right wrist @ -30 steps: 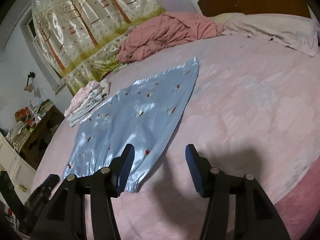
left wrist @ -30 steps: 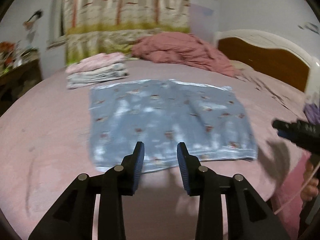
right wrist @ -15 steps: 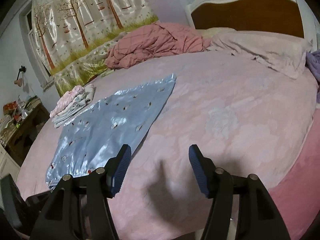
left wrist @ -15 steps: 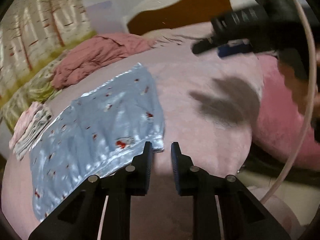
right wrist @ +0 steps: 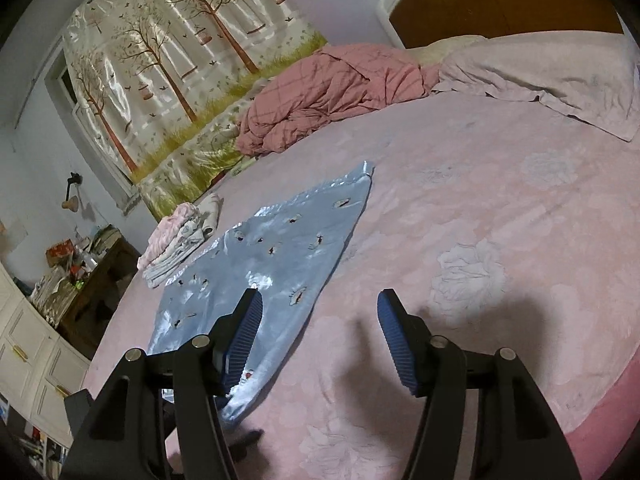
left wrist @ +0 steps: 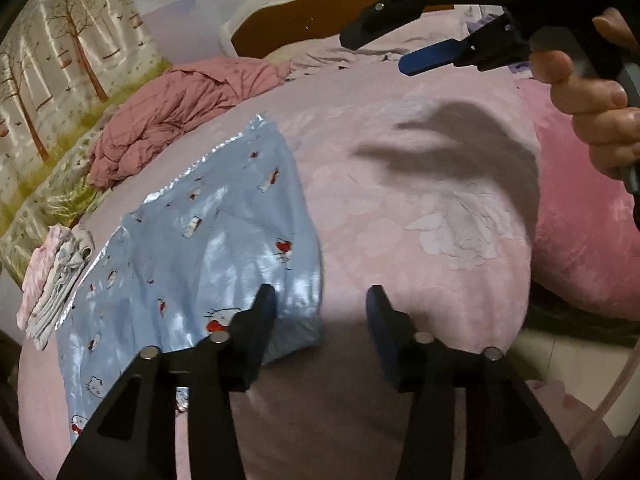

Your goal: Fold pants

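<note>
Left wrist view: blue printed pants (left wrist: 208, 248) lie flat on the pink bed (left wrist: 420, 208), left of centre; left hand-held gripper (left wrist: 320, 312) at lower centre, jaws opening, nothing between them, its left finger over the pants' near corner. Right hand-held gripper (left wrist: 404, 46), gripped by a hand (left wrist: 592, 96), sits upper right. Right wrist view: right hand-held gripper (right wrist: 318, 320) jaws apart and empty; folded clothes stack (right wrist: 180, 240) beside the pants, middle left.

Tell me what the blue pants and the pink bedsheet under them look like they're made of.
The blue pants look like satin or a similar silky synthetic: glossy, with bright white highlights along the folds. The pink bedsheet looks like matte woven cotton or a blend, with a tone-on-tone floral pattern and no shine.
</note>
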Demonstrator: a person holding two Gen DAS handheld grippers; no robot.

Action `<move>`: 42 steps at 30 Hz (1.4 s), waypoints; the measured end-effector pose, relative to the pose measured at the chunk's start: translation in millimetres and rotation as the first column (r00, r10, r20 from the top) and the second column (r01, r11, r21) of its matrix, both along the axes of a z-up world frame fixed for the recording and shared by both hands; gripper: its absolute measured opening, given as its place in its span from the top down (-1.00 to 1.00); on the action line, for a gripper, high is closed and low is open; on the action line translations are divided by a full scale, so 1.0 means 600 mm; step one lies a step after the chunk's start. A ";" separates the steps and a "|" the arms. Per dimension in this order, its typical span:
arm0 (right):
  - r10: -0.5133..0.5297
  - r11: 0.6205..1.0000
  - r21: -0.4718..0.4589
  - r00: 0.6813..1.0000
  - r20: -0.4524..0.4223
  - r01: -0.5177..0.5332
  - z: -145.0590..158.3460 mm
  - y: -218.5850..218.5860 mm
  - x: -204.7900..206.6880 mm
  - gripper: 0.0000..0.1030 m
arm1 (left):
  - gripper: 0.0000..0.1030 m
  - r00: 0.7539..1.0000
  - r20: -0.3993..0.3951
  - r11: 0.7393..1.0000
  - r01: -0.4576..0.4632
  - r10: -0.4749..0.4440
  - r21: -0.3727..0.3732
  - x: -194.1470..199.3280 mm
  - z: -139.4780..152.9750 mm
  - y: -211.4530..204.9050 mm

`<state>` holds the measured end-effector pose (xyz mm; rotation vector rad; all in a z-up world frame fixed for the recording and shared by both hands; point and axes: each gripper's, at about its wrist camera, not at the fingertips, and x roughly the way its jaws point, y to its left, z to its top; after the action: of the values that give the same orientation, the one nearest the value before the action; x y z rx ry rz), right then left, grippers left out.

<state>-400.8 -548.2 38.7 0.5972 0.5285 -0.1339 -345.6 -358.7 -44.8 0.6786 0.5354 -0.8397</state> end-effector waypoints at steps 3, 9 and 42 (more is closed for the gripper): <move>-0.008 1.000 0.012 1.000 0.007 0.008 -0.005 -0.003 -0.005 -0.20 | 0.15 0.999 -0.025 1.000 -0.021 0.021 0.002 0.006 -0.003 -0.005; -0.015 1.000 -0.004 1.000 0.016 0.015 -0.002 -0.003 -0.012 -0.20 | 0.81 0.998 -0.031 0.998 -0.050 0.049 -0.044 0.013 0.001 -0.003; 0.002 0.999 0.043 1.000 0.013 -0.003 -0.027 0.007 -0.012 -0.20 | 0.13 0.984 0.176 0.997 -0.003 0.017 -0.080 -0.027 0.007 0.062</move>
<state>-407.9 -544.3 22.3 0.6386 0.5204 -0.1165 -361.7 -321.7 -40.7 0.6696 0.3434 -0.7787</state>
